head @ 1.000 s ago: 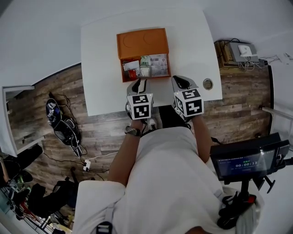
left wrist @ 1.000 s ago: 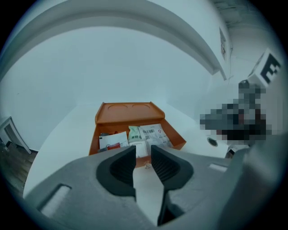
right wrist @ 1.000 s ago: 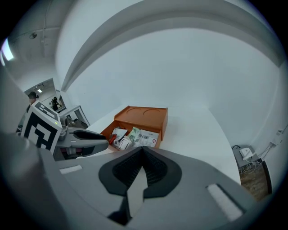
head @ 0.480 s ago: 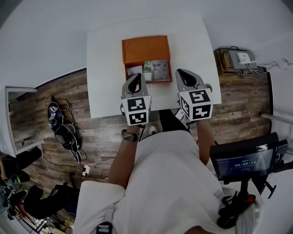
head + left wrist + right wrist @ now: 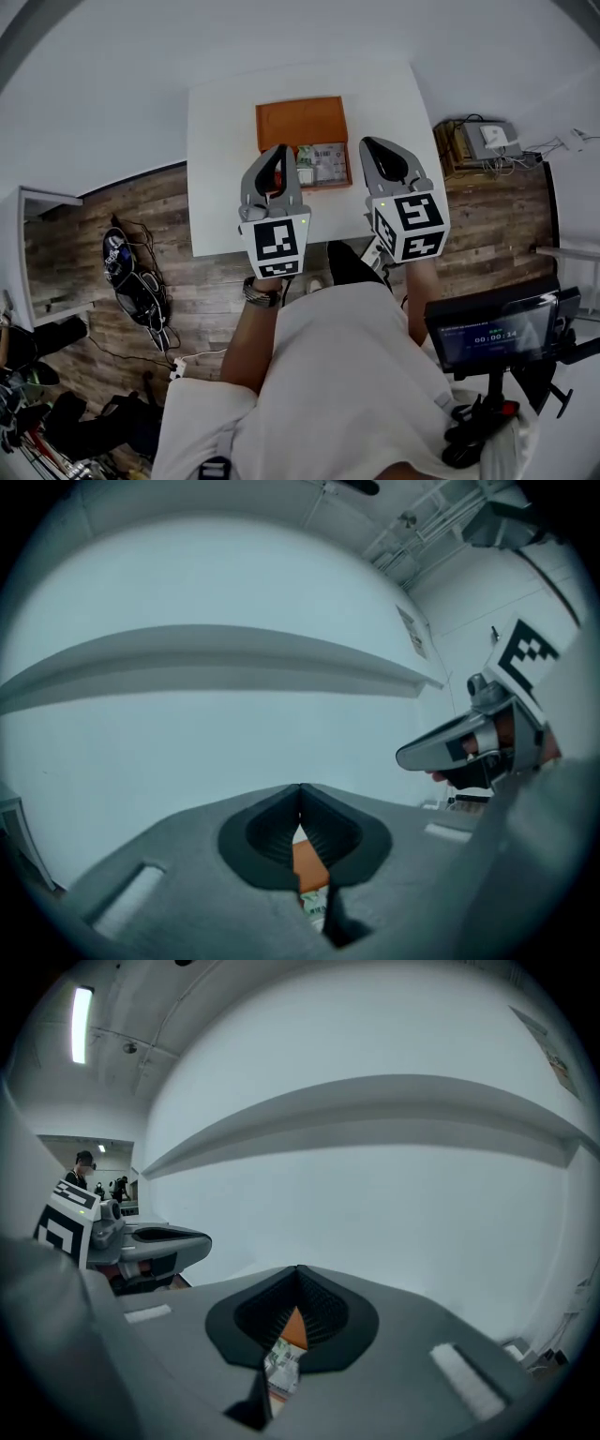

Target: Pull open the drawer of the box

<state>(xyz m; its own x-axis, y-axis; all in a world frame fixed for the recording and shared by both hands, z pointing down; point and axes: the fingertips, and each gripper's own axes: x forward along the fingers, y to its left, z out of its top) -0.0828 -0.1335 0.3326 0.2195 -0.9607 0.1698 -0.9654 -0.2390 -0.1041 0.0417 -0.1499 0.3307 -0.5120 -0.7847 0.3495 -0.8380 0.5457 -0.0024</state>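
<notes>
One left claw (image 5: 277, 156), one right claw (image 5: 376, 148), one orange box (image 5: 301, 123), one drawer (image 5: 324, 165), one white table (image 5: 220, 159).

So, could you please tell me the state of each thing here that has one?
Drawer: open, packets inside.
Left gripper: shut, empty.
Right gripper: shut, empty.
Screen: on.
</notes>
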